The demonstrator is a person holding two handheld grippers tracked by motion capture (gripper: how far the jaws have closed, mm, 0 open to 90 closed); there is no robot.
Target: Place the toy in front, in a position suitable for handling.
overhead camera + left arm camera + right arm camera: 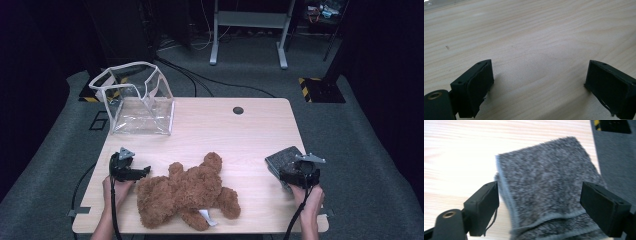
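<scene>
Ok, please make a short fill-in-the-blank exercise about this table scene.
1. The right gripper has its jaws open around a folded grey ____.
2. The brown ____ lies between the two grippers.
3. The clear bag stands at the table's far ____ corner.
4. The left gripper is ____ over bare wood.

Missing words: towel; teddy bear; left; open

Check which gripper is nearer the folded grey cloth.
Right. The right gripper hovers over the grey cloth at the table's right edge, fingers open astride it. The left gripper is across the table, beyond the teddy bear.
</scene>
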